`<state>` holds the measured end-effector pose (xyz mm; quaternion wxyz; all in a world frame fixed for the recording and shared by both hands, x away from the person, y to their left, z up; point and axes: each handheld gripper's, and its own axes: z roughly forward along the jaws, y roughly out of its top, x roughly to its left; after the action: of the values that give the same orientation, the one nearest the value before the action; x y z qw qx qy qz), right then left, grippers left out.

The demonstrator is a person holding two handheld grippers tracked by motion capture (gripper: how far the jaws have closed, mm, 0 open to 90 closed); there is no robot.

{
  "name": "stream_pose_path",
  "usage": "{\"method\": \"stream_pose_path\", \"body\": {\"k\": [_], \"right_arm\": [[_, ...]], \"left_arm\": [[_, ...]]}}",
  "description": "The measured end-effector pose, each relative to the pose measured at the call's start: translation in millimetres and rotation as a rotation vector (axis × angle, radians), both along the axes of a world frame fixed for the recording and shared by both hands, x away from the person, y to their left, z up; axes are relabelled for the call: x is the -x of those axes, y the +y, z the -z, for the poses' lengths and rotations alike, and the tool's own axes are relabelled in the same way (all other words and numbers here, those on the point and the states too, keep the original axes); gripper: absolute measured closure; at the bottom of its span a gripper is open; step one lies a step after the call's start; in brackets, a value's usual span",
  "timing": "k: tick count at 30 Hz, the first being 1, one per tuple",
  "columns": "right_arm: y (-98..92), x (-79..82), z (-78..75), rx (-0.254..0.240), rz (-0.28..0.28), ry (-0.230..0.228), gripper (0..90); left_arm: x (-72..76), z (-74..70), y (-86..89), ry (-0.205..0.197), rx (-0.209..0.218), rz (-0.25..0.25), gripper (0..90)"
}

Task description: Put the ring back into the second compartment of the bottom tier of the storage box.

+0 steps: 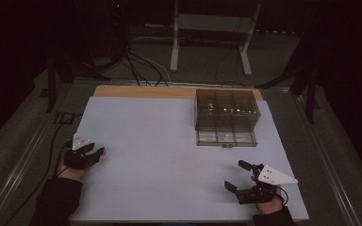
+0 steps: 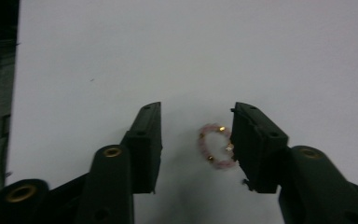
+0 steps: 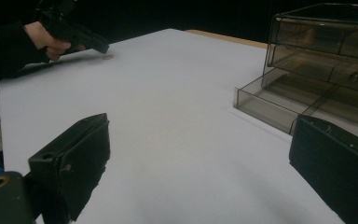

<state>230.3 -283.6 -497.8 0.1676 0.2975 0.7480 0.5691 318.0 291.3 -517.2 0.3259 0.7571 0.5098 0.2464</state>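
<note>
While one bead ring (image 2: 216, 146) touches a jaw, left tongs (image 2: 196, 140) spread, right tongs (image 3: 200, 163) spread, one drawer box (image 1: 226, 115).

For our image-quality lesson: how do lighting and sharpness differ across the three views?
High view: dim, dark surroundings, clear drawer box shows small glints. Left gripper view: brighter, beaded ring slightly soft. Right gripper view: near jaws blurred, left hand-held gripper dark.

Black tools (image 1: 95, 151) (brass screws), dark sleeves (image 1: 56, 200)
</note>
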Motion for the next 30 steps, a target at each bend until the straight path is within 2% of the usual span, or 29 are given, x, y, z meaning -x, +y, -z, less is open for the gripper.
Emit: {"method": "stream_pose_path", "body": {"k": [3, 10, 15, 20, 26, 27, 30], "right_arm": [[0.3, 0.1, 0.8, 0.005, -0.002, 0.005, 5.0], [-0.2, 0.3, 0.5, 0.003, 0.002, 0.005, 4.9], [-0.1, 0.2, 0.8, 0.004, 0.003, 0.008, 5.0], [0.2, 0.4, 0.5, 0.006, 0.002, 0.005, 5.1], [0.2, 0.6, 0.3, 0.009, 0.004, 0.002, 5.2], [0.1, 0.3, 1.0, 0.010, 0.006, 0.007, 5.3], [0.1, 0.5, 0.4, 0.009, 0.008, 0.005, 5.3]], "left_arm": [[-1.8, 1.5, 1.9, 0.010, 0.021, -0.005, 59.2], [-6.5, 5.8, 1.8, 0.053, 0.032, -0.004, 69.9], [-8.5, 7.4, 1.9, 0.063, 0.042, -0.008, 74.1], [-10.6, 6.1, 2.4, 0.083, 0.047, -0.019, 83.0], [-13.5, 3.3, 0.5, 0.117, 0.035, -0.030, 87.4], [-16.3, 1.7, 1.2, 0.150, 0.054, -0.045, 87.7], [-18.4, 0.3, 1.8, 0.168, 0.056, -0.045, 88.1]]}}
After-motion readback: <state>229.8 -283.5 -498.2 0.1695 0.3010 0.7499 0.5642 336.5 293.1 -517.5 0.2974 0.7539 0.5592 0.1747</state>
